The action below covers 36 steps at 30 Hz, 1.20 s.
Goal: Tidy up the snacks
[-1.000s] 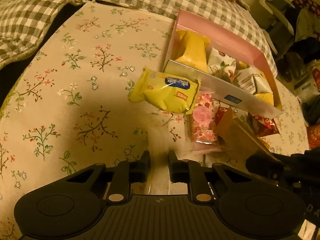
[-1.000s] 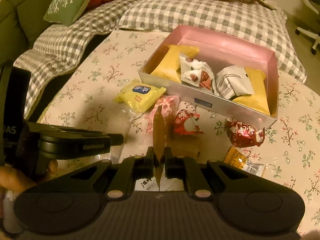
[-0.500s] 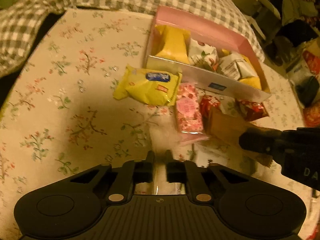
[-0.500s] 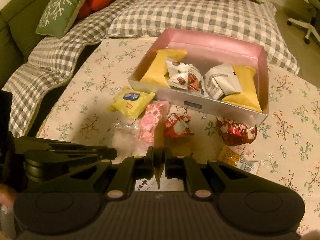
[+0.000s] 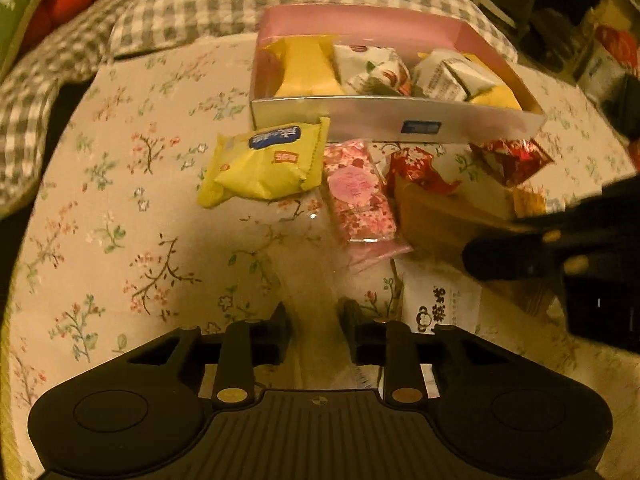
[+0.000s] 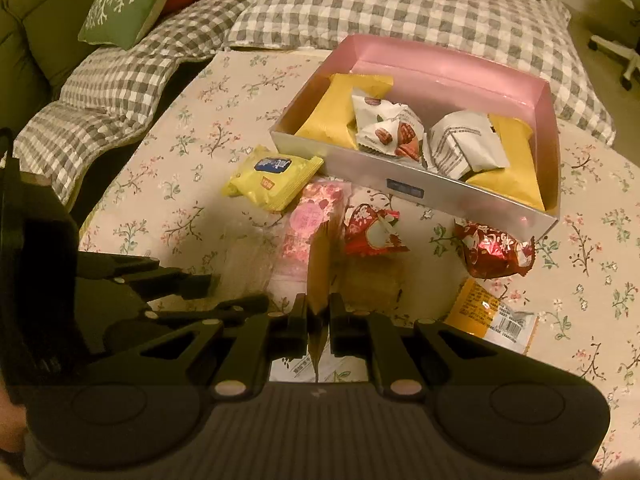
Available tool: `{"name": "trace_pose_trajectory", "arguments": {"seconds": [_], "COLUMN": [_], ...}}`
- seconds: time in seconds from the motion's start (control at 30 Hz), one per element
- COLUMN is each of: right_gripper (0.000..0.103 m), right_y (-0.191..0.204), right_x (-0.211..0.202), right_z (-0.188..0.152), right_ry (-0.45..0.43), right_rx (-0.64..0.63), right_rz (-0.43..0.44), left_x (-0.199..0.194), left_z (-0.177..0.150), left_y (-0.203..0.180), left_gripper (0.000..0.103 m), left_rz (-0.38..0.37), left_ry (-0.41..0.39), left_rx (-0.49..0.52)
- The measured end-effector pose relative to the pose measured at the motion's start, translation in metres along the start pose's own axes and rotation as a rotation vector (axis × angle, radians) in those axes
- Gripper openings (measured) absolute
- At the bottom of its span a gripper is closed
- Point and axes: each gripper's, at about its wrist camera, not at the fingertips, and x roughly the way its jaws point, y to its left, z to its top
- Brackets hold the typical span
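A pink-lined box (image 6: 444, 68) on the floral cloth holds several yellow and white snack packs; it also shows in the left wrist view (image 5: 360, 114). In front of it lie a yellow pack (image 6: 276, 178), a pink pack (image 6: 312, 220) and two red wrapped sweets (image 6: 494, 250). My right gripper (image 6: 319, 312) is shut on the edge of a brown snack packet (image 6: 320, 272), held upright above the cloth. My left gripper (image 5: 314, 314) is shut on a clear plastic wrapper (image 5: 308, 256), just left of the right gripper.
An orange packet (image 6: 492, 312) lies on the cloth at the right. A white printed packet (image 5: 440, 300) lies under the grippers. Checked cushions (image 6: 360, 4) and a green pillow (image 6: 120, 0) border the table at the back and left.
Both grippers have drawn back from the box and risen a little, still holding their packets. The left view has swung right, so the box is more centred.
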Motion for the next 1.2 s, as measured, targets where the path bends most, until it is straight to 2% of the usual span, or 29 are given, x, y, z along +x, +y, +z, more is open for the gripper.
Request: {"name": "trace_pose_trajectory", "arguments": {"seconds": [0.13, 0.43, 0.77, 1.2], "right_gripper": [0.008, 0.008, 0.008, 0.008], "right_y": [-0.005, -0.014, -0.031, -0.04], "right_x": [-0.005, -0.013, -0.029, -0.038], "right_z": [0.001, 0.003, 0.004, 0.006], "right_ry": [-0.012, -0.01, -0.049, -0.093], "right_rx": [0.028, 0.109, 0.198, 0.247], "right_rz": [0.011, 0.043, 0.059, 0.069], "left_x": [-0.004, -0.022, -0.046, -0.058], "left_z": [0.002, 0.01, 0.021, 0.033], "left_y": [0.005, 0.015, 0.024, 0.032], "left_gripper": [0.017, 0.017, 0.016, 0.016], "left_rz": [-0.051, -0.144, -0.257, -0.315], "left_ry": [0.021, 0.023, -0.007, -0.07], "left_rx": [-0.035, -0.089, -0.133, -0.17]}}
